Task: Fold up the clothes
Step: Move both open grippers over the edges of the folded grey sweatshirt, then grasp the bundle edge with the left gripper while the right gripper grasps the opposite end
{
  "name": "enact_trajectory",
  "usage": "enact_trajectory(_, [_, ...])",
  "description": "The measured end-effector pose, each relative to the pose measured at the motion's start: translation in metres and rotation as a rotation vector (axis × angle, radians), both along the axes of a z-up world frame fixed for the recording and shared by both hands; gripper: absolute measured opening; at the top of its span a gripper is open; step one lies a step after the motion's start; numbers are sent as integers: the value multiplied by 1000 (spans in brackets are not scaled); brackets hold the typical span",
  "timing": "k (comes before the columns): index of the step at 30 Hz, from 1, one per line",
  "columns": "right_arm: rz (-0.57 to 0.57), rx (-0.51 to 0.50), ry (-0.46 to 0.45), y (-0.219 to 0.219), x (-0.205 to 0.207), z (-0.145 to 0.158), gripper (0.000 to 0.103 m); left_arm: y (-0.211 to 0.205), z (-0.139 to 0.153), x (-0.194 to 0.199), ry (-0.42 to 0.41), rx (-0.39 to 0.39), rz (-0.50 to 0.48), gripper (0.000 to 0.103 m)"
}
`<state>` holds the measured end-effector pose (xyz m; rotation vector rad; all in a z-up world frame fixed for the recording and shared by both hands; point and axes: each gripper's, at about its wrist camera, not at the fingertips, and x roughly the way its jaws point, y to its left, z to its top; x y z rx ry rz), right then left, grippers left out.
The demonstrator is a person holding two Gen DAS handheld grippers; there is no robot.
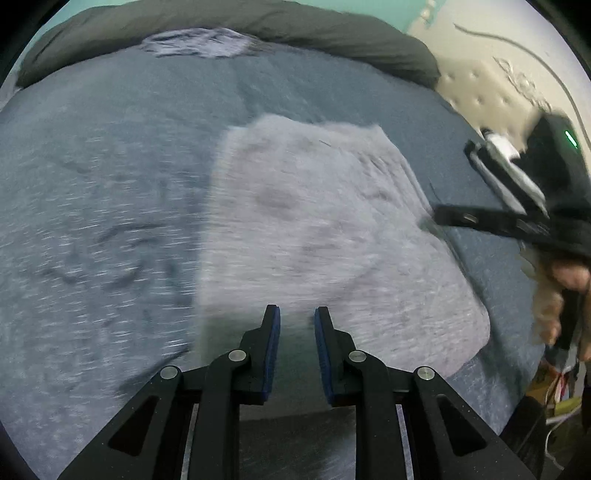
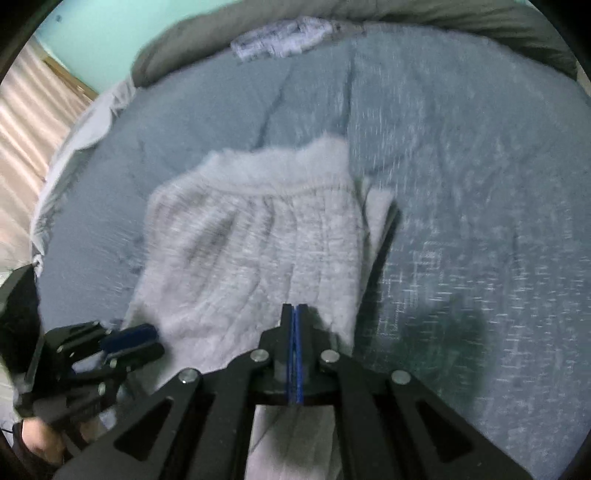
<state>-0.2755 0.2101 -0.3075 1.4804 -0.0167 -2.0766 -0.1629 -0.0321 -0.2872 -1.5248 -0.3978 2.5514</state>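
A light grey folded garment with a gathered waistband lies flat on the blue-grey bed sheet. My left gripper hovers over its near edge with the jaws a little apart and nothing between the blue pads. It also shows in the right wrist view as the left gripper, low at the left beside the garment. My right gripper is shut, pads pressed together, above the garment's near right part. No cloth shows between its pads. In the left wrist view the right gripper reaches the garment's right edge.
A dark quilt lies rolled along the far side of the bed, with a patterned cloth in front of it. A beige tufted headboard stands at the right, striped curtains at the left. A hand holds the right gripper.
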Motion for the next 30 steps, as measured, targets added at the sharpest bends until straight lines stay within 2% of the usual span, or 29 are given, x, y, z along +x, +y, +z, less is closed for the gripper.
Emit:
enact_trajectory(3, [10, -66, 23, 9, 24, 14, 0, -24, 4, 8, 7, 11, 57, 24])
enact_trajectory(7, [20, -81, 9, 14, 45, 0, 1, -53, -2, 19, -11, 42, 108, 30])
enact_trajectory(12, [-42, -91, -27, 20, 49, -17, 2, -55, -25, 29, -56, 96, 99, 31])
enact_trajectory(17, [-95, -155, -5, 41, 61, 2, 3, -56, -39, 31, -77, 144, 94, 32])
enact_trajectory(20, [-98, -154, -13, 41, 69, 1, 10, -57, -40, 31, -75, 157, 92, 31])
enact_trajectory(24, [-107, -140, -11, 49, 84, -2, 31, -57, -38, 32, -72, 157, 73, 30])
enact_trajectory(30, [-137, -139, -34, 55, 89, -17, 31, -52, -36, 33, -77, 154, 58, 29])
